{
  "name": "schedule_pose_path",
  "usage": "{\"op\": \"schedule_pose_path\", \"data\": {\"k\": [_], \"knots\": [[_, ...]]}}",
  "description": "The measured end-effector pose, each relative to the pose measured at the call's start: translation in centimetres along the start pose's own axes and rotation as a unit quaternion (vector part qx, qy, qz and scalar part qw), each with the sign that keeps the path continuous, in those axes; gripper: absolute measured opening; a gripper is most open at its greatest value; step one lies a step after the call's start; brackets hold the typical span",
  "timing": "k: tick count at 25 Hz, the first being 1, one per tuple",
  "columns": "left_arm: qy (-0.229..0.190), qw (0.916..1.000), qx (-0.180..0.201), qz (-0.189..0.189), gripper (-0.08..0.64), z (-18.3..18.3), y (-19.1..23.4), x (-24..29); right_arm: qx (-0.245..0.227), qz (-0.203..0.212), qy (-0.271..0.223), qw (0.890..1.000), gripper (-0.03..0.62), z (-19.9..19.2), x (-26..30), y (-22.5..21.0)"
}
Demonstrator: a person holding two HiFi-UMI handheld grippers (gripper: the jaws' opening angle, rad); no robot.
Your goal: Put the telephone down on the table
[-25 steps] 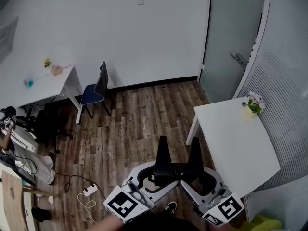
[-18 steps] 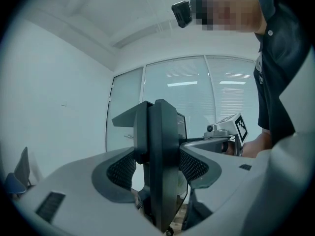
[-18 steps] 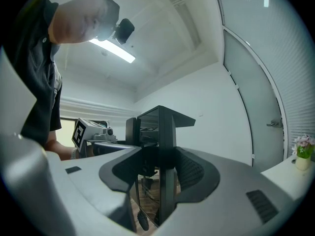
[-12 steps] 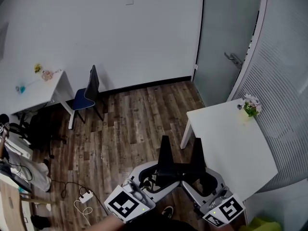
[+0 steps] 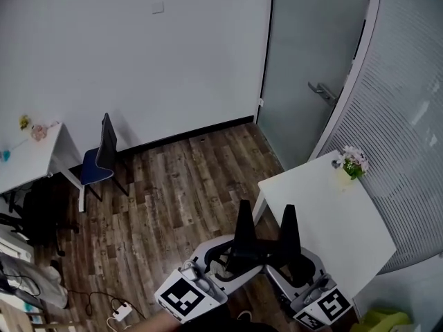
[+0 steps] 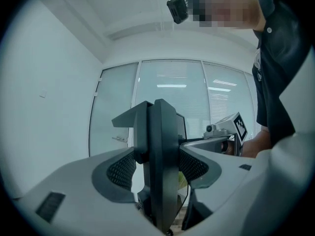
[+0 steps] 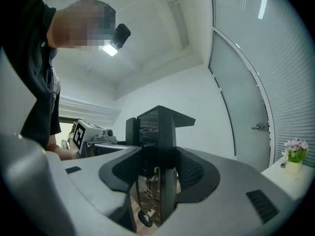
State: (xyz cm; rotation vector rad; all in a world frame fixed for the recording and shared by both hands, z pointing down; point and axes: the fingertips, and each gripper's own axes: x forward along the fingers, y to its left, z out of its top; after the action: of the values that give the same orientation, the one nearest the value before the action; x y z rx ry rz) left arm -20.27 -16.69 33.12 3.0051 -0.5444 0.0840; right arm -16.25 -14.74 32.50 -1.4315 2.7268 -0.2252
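Currently, left claw (image 5: 245, 213) and right claw (image 5: 288, 216) (both clenched, empty) hover near the white table (image 5: 332, 216) over wood floor (image 5: 173, 185).

A white table (image 5: 332, 213) is seen at the right on the wooden floor (image 5: 180, 185), and a small pot of flowers (image 5: 351, 166) is set near its far corner. A second white table (image 5: 34, 159) is placed by the left wall with a few small items (image 5: 40, 130) on it. A blue chair (image 5: 97, 163) is stood just beside it, and a white power strip (image 5: 119, 313) is laid on the floor.
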Motion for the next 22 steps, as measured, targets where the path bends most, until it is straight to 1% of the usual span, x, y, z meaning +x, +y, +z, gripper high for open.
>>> {"op": "schedule_pose_path", "data": {"k": [5,7,10,13,16,22], "knots": [[-0.003,0.9981,0.004,-0.061,0.281,1.1,4.8,1.5,0.001,-0.059,-0.008,0.998,0.227,1.1,4.2,-2.0],[-0.003,0.996,0.006,-0.089,0.281,1.3,5.7,2.3,0.006,-0.087,-0.013,0.996,0.227,1.2,4.9,-2.8],[0.012,0.9916,0.009,-0.129,0.281,1.0,6.6,4.0,0.019,-0.128,-0.021,0.991,0.227,0.9,5.1,-4.4],[0.031,0.985,0.016,-0.169,0.281,0.2,6.4,6.6,0.033,-0.169,-0.024,0.985,0.227,0.5,4.2,-6.6],[0.043,0.9774,0.005,-0.207,0.281,-0.5,5.3,9.3,0.042,-0.21,-0.023,0.977,0.227,0.0,2.4,-8.7],[0.072,0.9615,0.003,-0.265,0.281,-1.9,2.0,15.9,0.064,-0.268,-0.039,0.961,0.227,-0.7,-2.5,-13.8]]}}
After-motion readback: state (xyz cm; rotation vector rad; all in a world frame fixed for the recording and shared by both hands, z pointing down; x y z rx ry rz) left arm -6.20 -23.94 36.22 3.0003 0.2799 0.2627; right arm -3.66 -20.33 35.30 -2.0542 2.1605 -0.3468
